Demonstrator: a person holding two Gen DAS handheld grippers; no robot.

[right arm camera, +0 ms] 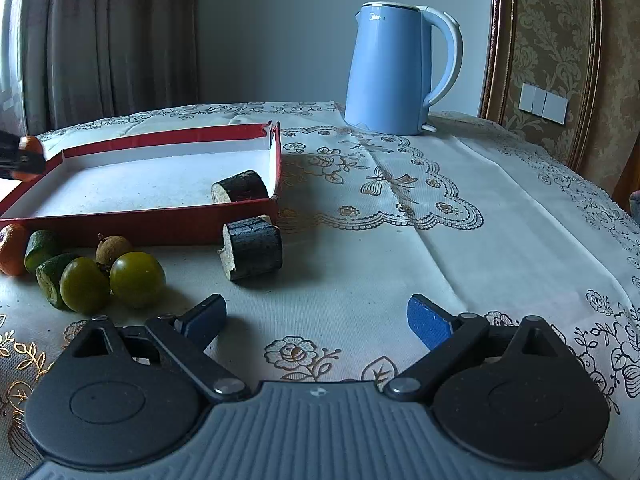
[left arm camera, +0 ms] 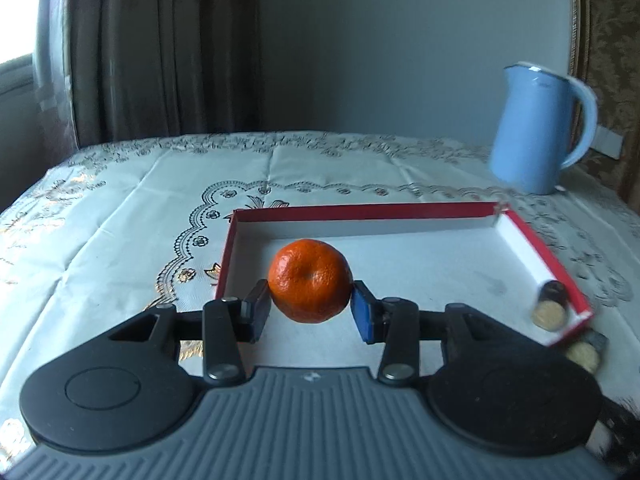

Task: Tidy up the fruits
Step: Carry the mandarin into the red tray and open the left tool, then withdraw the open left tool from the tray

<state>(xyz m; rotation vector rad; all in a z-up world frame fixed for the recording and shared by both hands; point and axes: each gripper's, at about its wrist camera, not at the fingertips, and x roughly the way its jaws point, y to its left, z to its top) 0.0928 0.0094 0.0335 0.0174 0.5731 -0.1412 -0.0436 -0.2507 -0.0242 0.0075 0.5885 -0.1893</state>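
My left gripper [left arm camera: 310,306] is shut on an orange mandarin [left arm camera: 310,280] and holds it over the near left part of the red box [left arm camera: 360,211]. The box [right arm camera: 168,136] has a white floor and holds one dark sugarcane piece [right arm camera: 240,187] in its corner; that piece also shows in the left wrist view [left arm camera: 552,305]. My right gripper [right arm camera: 316,320] is open and empty above the cloth. In front of the box lie a second sugarcane piece [right arm camera: 252,247], two green round fruits [right arm camera: 138,278], a longan [right arm camera: 113,249], green cut pieces [right arm camera: 51,276] and another mandarin [right arm camera: 11,249].
A blue electric kettle [right arm camera: 386,70] stands at the back right of the table, also in the left wrist view [left arm camera: 538,128]. An embroidered white tablecloth [right arm camera: 440,208] covers the table. Curtains and a wall stand behind. The left gripper with its mandarin shows at the right wrist view's left edge [right arm camera: 24,158].
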